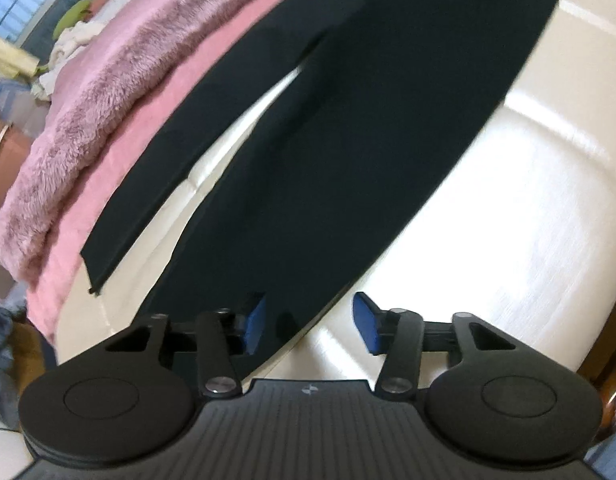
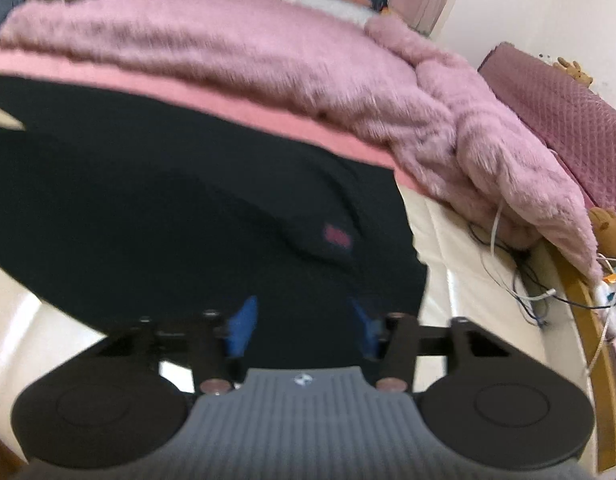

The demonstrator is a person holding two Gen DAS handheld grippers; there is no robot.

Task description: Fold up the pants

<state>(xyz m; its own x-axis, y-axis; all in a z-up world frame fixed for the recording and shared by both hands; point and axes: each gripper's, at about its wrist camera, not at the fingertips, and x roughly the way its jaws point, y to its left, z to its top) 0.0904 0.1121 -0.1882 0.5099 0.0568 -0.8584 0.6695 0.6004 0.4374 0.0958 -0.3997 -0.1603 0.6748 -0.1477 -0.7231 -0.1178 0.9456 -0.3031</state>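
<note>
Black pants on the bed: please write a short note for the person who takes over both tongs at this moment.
Left tongs: open, empty, at the hem end of the near leg of the black pants.
Right tongs: open, empty, over the waist end of the pants.
Pants lie flat on the cream sheet, legs spread in a V; far leg partly on the pink blanket.
Done: pants laid out.
Left: no fold is visible yet; probably bring the legs together, then fold lengthwise.
</note>
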